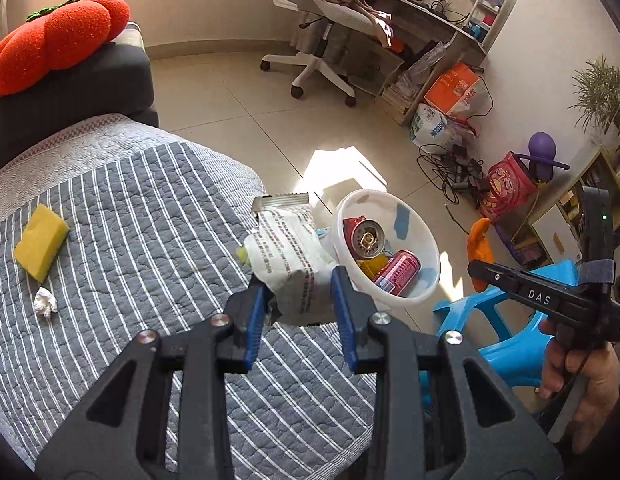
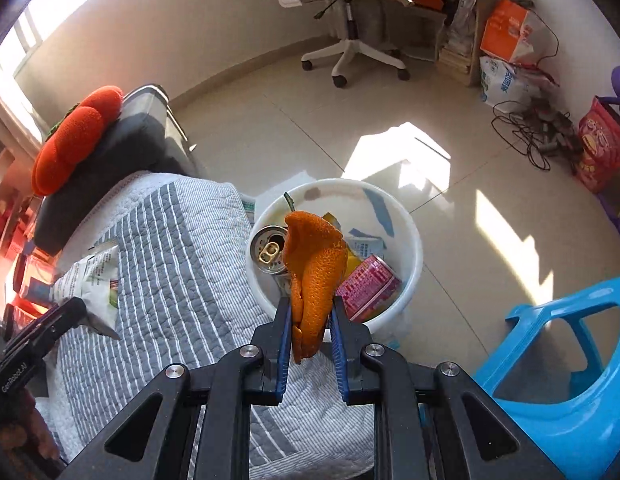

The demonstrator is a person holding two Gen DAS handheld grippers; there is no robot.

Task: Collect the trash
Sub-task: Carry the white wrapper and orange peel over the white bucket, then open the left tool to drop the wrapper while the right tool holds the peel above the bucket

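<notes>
Sunlit floor tiles filled the background, with a quilted bed (image 2: 170, 280) at lower left. Beside it stood the white bucket (image 2: 410, 240), holding cans. At centre frame, the right hand-held gripper (image 2: 310, 320) clamped an orange peel (image 2: 316, 264) just before the bucket's near rim, long axis upright. Further left, the left hand-held gripper (image 1: 298, 292) pinched a white wrapper (image 1: 290, 256).

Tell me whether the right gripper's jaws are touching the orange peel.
Touching. The right wrist view shows the right gripper with both blue jaws pressed against the orange peel, which hangs between them above the white bucket.
</notes>
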